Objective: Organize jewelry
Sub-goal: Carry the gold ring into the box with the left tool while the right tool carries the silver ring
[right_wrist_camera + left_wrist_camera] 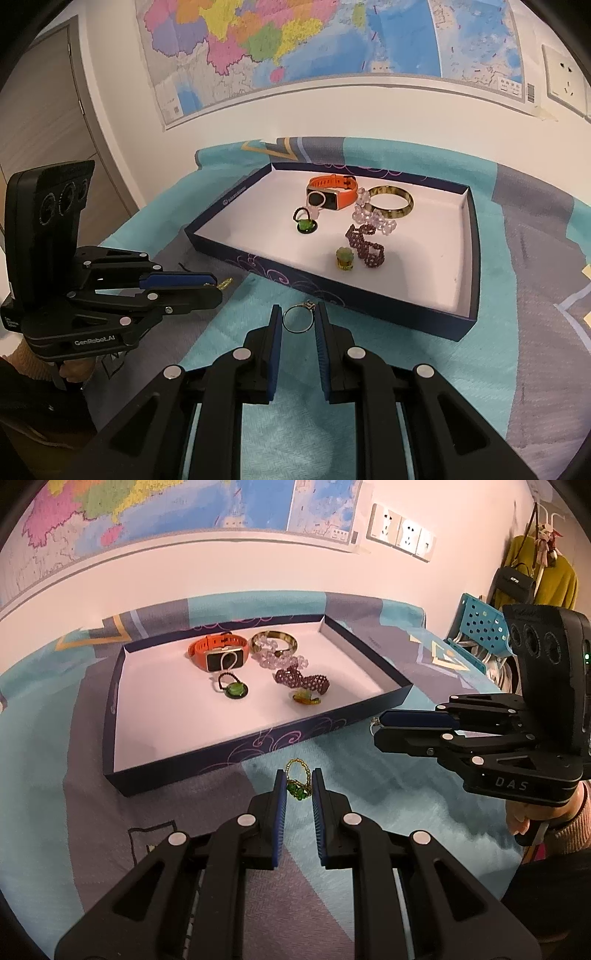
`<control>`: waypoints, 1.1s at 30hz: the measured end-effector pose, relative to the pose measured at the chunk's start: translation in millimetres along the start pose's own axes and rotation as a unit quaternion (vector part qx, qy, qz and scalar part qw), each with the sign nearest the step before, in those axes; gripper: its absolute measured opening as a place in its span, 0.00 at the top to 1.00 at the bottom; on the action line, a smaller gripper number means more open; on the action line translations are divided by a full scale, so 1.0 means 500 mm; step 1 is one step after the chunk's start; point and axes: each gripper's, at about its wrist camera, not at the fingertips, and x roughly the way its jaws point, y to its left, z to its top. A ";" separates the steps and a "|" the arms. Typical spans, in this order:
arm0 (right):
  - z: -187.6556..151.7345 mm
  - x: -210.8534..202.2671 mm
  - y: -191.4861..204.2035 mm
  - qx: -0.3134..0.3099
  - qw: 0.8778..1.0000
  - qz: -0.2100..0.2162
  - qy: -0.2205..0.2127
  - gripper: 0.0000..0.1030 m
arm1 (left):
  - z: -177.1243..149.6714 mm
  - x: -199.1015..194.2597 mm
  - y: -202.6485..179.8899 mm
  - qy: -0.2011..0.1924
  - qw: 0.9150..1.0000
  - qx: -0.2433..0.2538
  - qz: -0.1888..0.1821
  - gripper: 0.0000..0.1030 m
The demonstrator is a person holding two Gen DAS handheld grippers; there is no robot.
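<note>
My left gripper [299, 788] jaws apart around green ring [297, 789]; right gripper [298, 320] jaws apart around thin ring [297, 320]. Squeeze softly, lift into box [469, 254].

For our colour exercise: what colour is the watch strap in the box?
Orange strap; right wrist view shows it best.

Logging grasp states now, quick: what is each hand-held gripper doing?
Left hand-held gripper: open, fingers either side of the green beaded ring.
Right hand-held gripper: open, fingers flanking the thin metal ring.
</note>
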 end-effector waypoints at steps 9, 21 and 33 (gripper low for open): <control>0.015 -0.007 0.000 -0.002 1.000 0.002 -0.010 0.84 | 0.016 -0.012 -0.004 -0.013 1.000 0.001 0.000 0.86; 0.036 -0.005 -0.002 -0.004 1.000 0.002 -0.017 0.84 | 0.044 -0.018 0.002 -0.029 1.000 0.001 0.007 0.86; 0.053 0.005 -0.013 0.001 1.000 0.005 -0.021 0.84 | 0.069 -0.013 0.010 -0.038 0.999 -0.001 0.012 0.86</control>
